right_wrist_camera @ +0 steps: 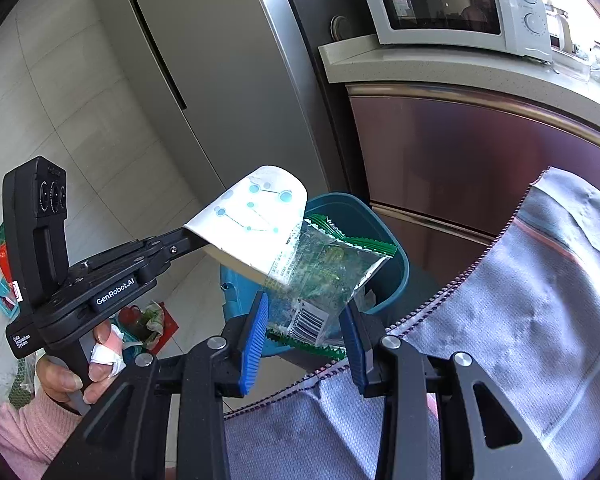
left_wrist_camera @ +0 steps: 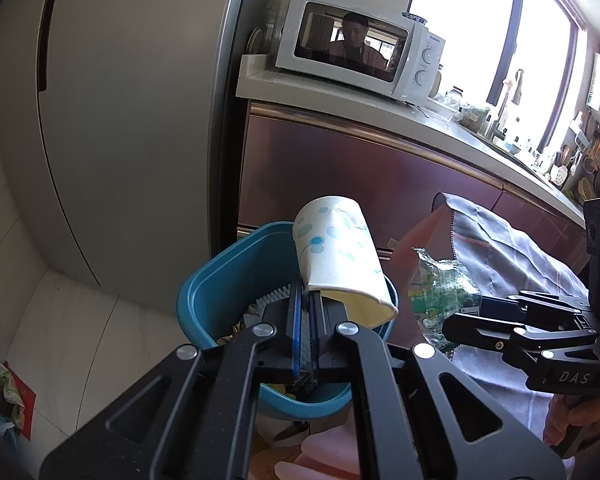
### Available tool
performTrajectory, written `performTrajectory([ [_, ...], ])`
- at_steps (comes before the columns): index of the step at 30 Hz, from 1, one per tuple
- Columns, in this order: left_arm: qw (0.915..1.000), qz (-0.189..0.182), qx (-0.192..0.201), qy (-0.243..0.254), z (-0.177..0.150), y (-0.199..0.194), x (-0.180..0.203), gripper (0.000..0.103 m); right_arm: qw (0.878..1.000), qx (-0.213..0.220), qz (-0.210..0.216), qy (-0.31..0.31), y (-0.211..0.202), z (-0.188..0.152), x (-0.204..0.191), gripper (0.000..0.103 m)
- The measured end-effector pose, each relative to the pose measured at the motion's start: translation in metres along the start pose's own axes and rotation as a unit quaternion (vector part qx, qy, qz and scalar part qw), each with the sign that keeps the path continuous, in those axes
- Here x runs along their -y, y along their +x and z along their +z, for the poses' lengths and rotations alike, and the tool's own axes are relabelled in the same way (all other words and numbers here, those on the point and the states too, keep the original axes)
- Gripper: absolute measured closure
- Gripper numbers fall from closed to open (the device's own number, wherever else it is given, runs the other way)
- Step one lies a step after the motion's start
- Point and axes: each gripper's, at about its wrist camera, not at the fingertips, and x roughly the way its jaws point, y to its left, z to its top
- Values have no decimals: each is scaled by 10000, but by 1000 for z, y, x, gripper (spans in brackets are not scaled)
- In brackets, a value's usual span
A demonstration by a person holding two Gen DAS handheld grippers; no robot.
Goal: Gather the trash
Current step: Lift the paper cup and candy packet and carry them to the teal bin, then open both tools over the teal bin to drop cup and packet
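Note:
My left gripper (left_wrist_camera: 306, 300) is shut on the rim of a white paper cup (left_wrist_camera: 336, 248) with blue dots and holds it upside down over a blue trash bin (left_wrist_camera: 216, 280). The cup (right_wrist_camera: 252, 216) and bin (right_wrist_camera: 384, 236) also show in the right wrist view, with the left gripper (right_wrist_camera: 186, 240) coming in from the left. My right gripper (right_wrist_camera: 306, 320) has its blue pads against the two sides of a clear green-edged snack wrapper (right_wrist_camera: 324, 272) and holds it up beside the cup, over the bin. The wrapper (left_wrist_camera: 440, 288) and right gripper (left_wrist_camera: 448, 326) show at the right of the left wrist view.
A grey cloth (right_wrist_camera: 520, 320) covers a surface at the right. A grey fridge (left_wrist_camera: 132, 112) stands behind the bin, next to a counter (left_wrist_camera: 340, 104) with a white microwave (left_wrist_camera: 360, 44). More wrappers (right_wrist_camera: 148, 324) lie on the tiled floor at the left.

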Motion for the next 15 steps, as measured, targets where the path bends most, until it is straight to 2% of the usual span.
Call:
performTrajectory([
  [15, 9992, 316, -251, -36, -10, 33, -13, 99, 9983, -564, -140, -18, 51, 14, 2, 69],
])
